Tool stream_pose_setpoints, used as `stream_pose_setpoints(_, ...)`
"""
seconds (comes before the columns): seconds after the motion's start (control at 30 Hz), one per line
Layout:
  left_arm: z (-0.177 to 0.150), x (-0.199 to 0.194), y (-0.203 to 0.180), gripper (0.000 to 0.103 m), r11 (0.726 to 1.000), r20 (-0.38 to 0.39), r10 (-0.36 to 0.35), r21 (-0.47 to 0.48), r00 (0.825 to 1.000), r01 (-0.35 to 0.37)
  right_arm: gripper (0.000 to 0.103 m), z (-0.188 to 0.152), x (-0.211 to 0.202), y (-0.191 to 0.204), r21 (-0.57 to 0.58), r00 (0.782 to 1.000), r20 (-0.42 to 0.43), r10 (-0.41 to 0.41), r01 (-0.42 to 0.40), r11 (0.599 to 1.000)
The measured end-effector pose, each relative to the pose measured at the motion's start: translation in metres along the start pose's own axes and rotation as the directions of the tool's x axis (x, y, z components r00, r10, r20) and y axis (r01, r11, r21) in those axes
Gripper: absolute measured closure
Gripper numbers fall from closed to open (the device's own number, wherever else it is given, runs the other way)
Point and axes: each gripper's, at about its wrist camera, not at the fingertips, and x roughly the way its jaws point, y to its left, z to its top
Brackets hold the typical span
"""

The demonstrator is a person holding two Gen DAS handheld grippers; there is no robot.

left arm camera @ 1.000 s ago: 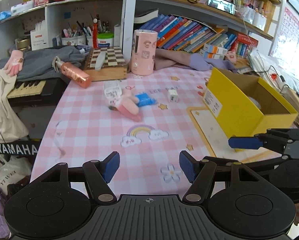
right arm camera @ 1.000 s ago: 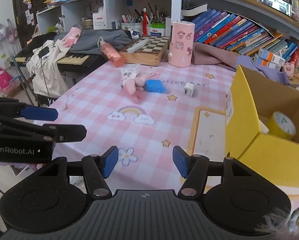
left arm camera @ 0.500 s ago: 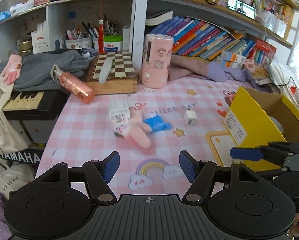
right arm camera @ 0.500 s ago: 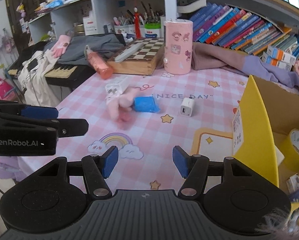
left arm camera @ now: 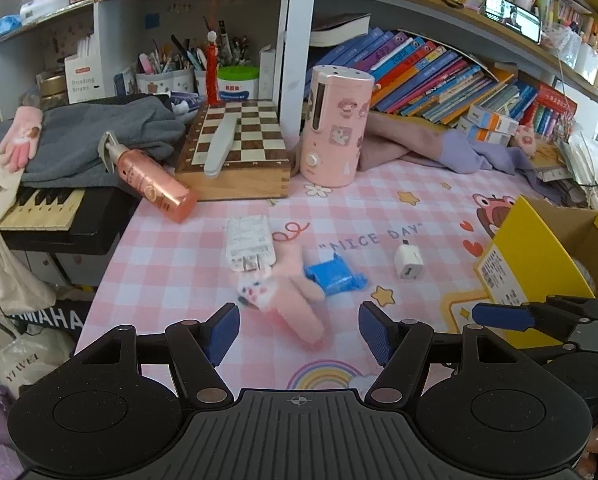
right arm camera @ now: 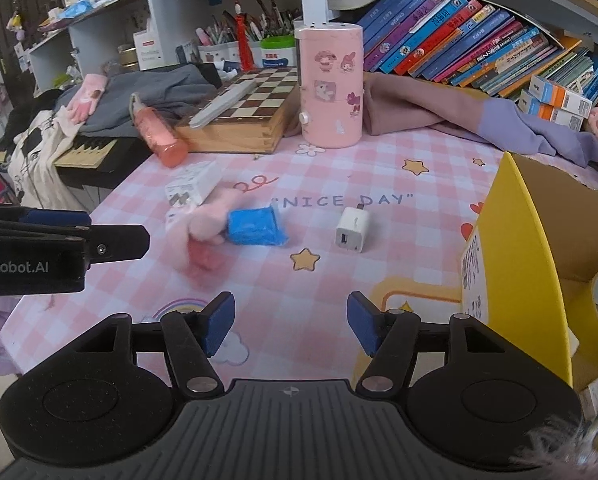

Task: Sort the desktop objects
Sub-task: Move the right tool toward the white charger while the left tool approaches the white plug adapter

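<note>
Both grippers have been brought nearer the pink glove (left arm camera: 295,300), which lies on the counter (left arm camera: 379,208) against the blue packet (left arm camera: 333,274). The left hand-held gripper (left arm camera: 299,334) is held wide and empty; the right hand-held gripper (right arm camera: 287,322) is opening, empty. A pickup seems imminent.

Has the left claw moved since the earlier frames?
Yes. The left claw has advanced toward the chessboard and shelves; the pink glove, formerly well ahead, now lies just beyond its tips.

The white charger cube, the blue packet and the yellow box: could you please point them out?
white charger cube (right arm camera: 351,229), right wrist view, front face.
blue packet (right arm camera: 255,227), right wrist view, middle.
yellow box (right arm camera: 531,248), right wrist view, outer wall.
</note>
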Motion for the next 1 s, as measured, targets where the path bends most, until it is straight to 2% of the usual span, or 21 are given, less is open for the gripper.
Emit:
stream_pose_setpoints(0.23,0.009,0.019,0.007,0.036,1.0,-0.017,0.012,-0.012,1.0,-0.012,0.043,0.014,0.025,-0.001,0.01,1.0,-0.019,-0.008,0.008,1.0)
stream_pose_setpoints(0.43,0.015,0.04,0.012,0.036,0.999,-0.044,0.014,-0.045,0.999,-0.016,0.042,0.025,0.047,-0.007,0.022,0.998,-0.036,-0.057,0.058,0.998)
stream_pose_setpoints(0.63,0.027,0.061,0.022,0.036,0.994,-0.035,0.043,-0.097,0.998,-0.047,0.042,0.032,0.06,-0.022,0.082,0.993,-0.059,-0.1,0.104,0.991)
stream_pose_setpoints(0.77,0.038,0.079,0.027,0.036,0.993,-0.03,0.073,-0.091,0.997,-0.076,0.042,0.036,0.067,-0.028,0.096,0.991,-0.061,-0.122,0.128,0.987)
stream_pose_setpoints(1.0,0.049,0.11,0.036,0.037,0.993,-0.052,0.076,-0.089,0.996,-0.08,0.042,0.047,0.085,-0.033,0.105,0.988,-0.065,-0.143,0.149,0.983)
